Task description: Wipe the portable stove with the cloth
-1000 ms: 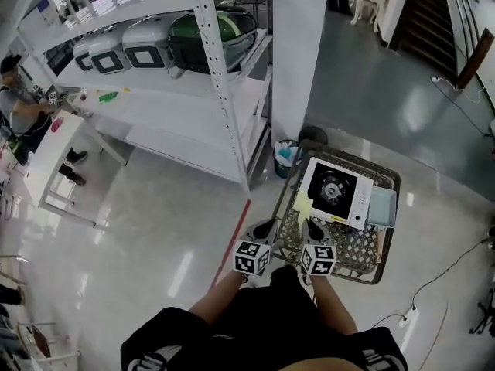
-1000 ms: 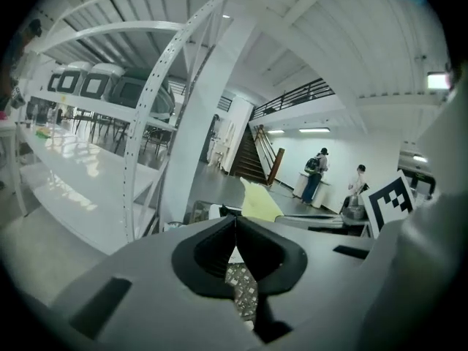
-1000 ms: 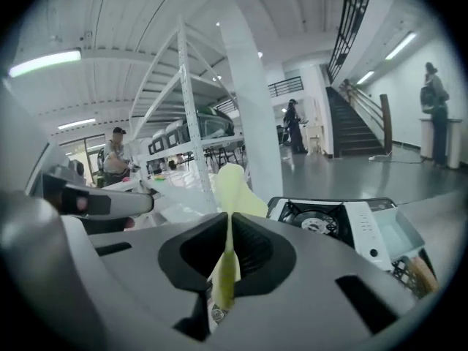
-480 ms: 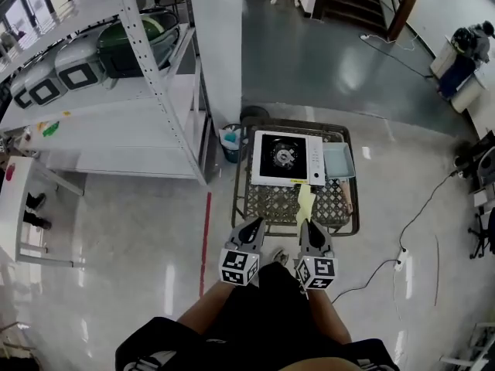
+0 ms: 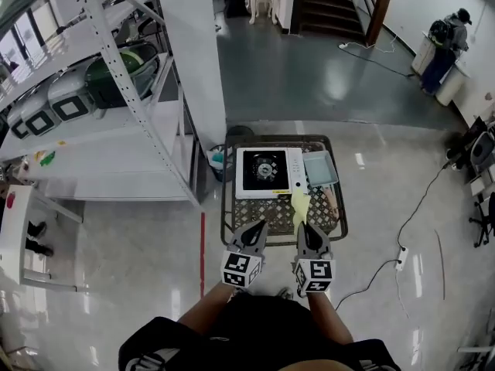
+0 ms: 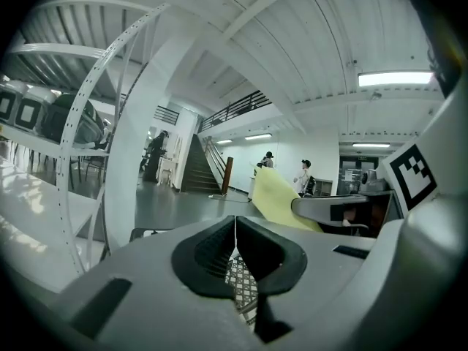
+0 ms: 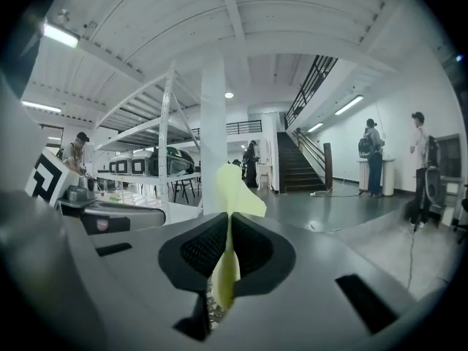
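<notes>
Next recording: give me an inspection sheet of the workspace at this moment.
Surface: wire mesh cart on a glossy floor.
Job's things: portable stove on the cart; yellow cloth held off it, wiping not begun.
Clutter: pale blue tray beside the stove.
Grippers: left gripper shut, empty; right gripper shut on the cloth.
Cables: power strip with its lead on the floor right of the cart.
Surroundings: white shelving at left; a person far off.

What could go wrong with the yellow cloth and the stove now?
The right gripper pinches only one end of the cloth, so it might slip out while wiping. The loose end could snag on the burner or the wire cart. Nothing steadies the stove: the left gripper is shut and empty, so the stove could slide.
</notes>
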A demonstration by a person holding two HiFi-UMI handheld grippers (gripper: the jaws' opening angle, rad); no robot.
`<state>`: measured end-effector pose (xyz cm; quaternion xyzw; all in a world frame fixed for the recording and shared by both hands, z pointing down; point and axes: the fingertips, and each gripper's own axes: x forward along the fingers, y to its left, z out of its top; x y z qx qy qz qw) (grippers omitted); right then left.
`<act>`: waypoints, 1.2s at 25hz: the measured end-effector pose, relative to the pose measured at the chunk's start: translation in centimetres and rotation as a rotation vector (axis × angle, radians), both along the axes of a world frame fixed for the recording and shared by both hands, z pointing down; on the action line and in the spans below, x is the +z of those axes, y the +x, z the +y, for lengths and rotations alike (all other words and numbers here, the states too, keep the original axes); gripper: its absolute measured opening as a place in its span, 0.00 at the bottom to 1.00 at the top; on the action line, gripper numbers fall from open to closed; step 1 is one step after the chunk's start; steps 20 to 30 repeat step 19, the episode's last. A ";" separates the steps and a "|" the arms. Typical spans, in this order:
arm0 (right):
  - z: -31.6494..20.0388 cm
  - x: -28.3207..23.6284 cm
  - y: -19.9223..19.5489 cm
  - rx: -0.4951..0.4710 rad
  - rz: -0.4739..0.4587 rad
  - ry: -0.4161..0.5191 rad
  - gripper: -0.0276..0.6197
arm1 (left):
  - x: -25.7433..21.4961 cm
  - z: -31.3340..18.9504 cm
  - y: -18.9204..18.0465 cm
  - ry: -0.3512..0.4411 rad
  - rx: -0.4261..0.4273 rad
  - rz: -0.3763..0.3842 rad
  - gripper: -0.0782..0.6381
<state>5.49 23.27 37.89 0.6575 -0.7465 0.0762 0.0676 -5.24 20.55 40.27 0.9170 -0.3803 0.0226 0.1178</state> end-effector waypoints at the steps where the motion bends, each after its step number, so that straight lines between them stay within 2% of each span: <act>1: 0.2 -0.2 0.4 0.000 0.011 0.006 0.07 | -0.1 0.1 0.5 0.000 -0.003 0.006 0.14; 10: 1.8 -0.7 3.6 -0.014 0.044 0.006 0.07 | -0.2 1.7 4.1 -0.007 -0.015 0.005 0.14; 19: 0.8 -1.3 5.9 -0.050 0.051 0.032 0.07 | -1.1 1.2 6.9 0.022 -0.020 0.005 0.14; 30: 0.8 -1.3 5.9 -0.050 0.051 0.032 0.07 | -1.1 1.2 6.9 0.022 -0.020 0.005 0.14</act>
